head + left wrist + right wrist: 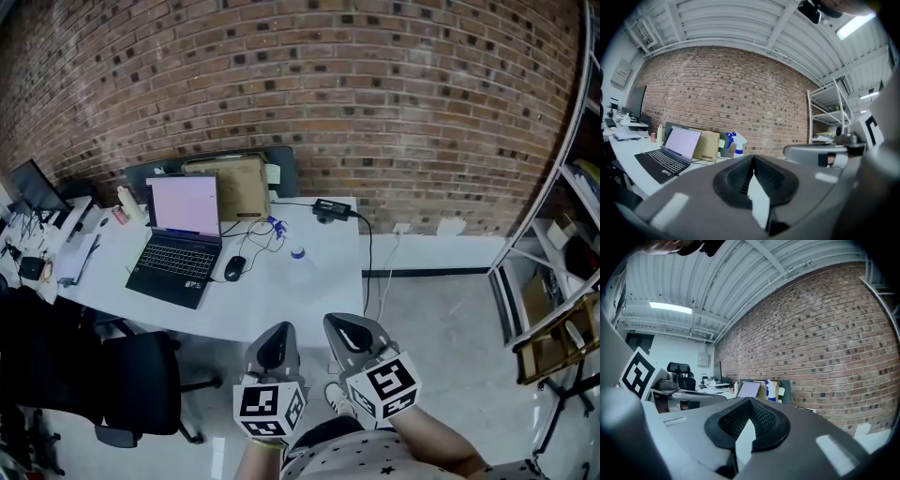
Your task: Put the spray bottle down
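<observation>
The spray bottle [298,266], clear with a blue collar and trigger, stands upright on the white desk [281,309] to the right of the mouse. In the left gripper view the spray bottle [736,143] rises well beyond the jaw tips, and in the right gripper view the spray bottle [771,390] is small and far off. My left gripper [278,336] and right gripper [343,330] hover side by side short of the desk's near edge. Both are shut with nothing between the jaws. Neither touches the bottle.
An open laptop [178,239], a black mouse [233,268], a cardboard box [232,186] and cables lie on the desk. A black office chair [131,384] stands at the lower left. A metal shelf rack [553,272] is at the right, with a brick wall behind.
</observation>
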